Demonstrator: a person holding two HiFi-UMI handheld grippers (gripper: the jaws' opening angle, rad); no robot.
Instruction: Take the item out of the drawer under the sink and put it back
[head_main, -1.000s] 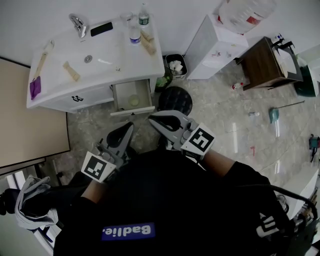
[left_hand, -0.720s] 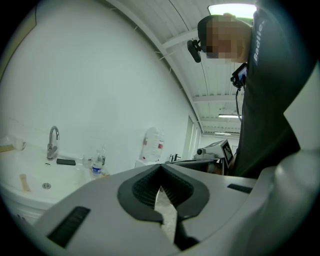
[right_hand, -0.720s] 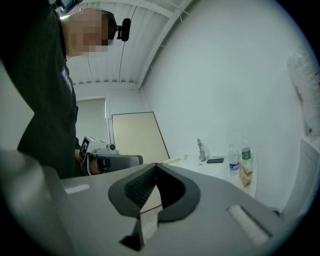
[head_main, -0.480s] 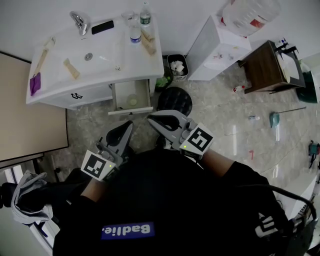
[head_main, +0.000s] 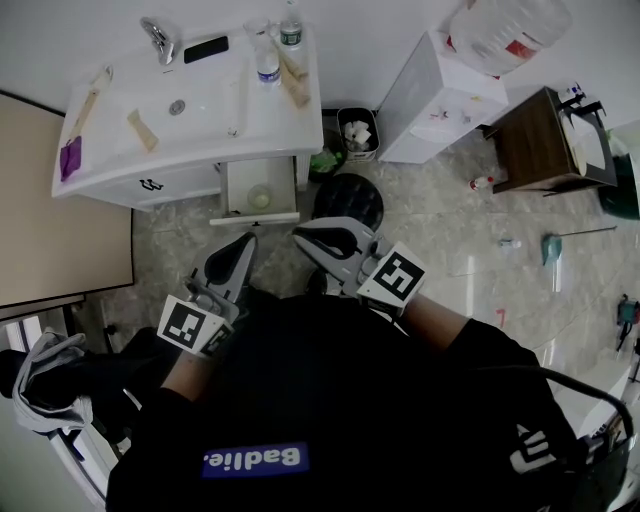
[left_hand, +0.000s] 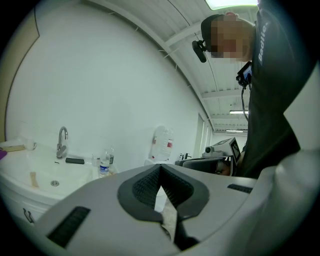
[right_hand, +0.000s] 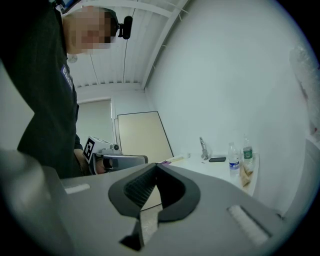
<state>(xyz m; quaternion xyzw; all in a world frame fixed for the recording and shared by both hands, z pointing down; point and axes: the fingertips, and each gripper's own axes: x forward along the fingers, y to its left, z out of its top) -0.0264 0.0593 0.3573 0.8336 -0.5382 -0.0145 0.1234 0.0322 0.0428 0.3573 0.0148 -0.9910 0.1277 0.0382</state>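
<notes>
Close in on the open drawer (head_main: 255, 218) under the sink (head_main: 200, 95) at 12 o'clock, parting the clenched, empty left gripper (head_main: 244, 243) and right gripper (head_main: 302, 236) before reaching the pale round item (head_main: 260, 197) lying inside it.

In the head view the person wears a black top (head_main: 340, 400) with a blue patch (head_main: 256, 461) lettered in white. Right of the patch sit a white emblem (head_main: 533, 450) and a thin black cable (head_main: 590, 395). Above the patch, the grey left gripper (head_main: 244, 242) and right gripper (head_main: 300, 233) bear black-and-white marker cubes (head_main: 398, 279).
</notes>
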